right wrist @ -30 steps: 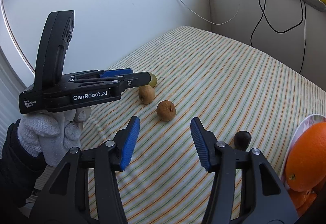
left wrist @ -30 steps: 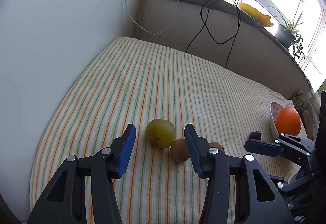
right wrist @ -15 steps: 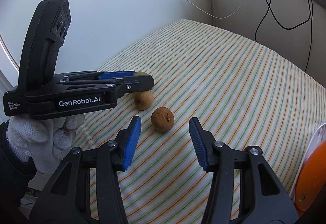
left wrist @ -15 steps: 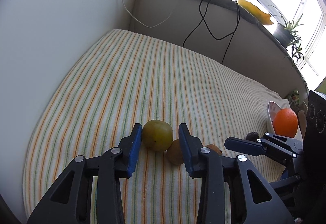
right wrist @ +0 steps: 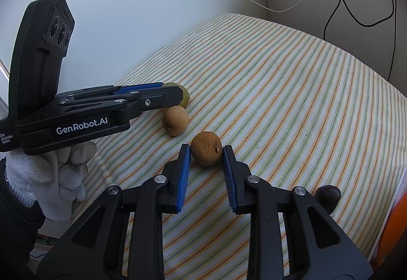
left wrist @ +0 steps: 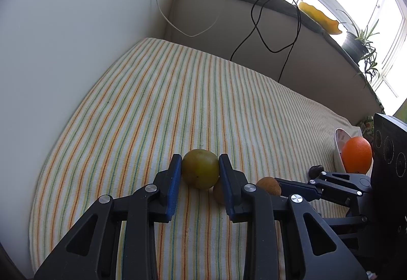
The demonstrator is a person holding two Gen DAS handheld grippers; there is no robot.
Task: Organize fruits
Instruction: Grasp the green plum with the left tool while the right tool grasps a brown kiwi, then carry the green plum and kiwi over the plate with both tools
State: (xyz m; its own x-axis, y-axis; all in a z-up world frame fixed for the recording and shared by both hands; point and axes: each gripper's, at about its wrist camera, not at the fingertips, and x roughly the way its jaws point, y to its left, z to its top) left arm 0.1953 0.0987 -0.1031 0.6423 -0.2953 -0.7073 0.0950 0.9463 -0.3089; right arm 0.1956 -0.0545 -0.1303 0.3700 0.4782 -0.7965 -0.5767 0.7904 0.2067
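Left wrist view: the left hand-held gripper pinches the green fruit, both blue pads against its sides, while the fruit rests on the striped cloth over the desk. A brown fruit touches it on the right. An orange sits in the bowl far right.

Right wrist view: the right hand-held gripper is spread around a second brown fruit, pads just beside it; contact is uncertain. A dark fruit lies near the bowl side.

Judgement: the pick-up step is in hand; next, close the right, lift both, carry to the bowl.
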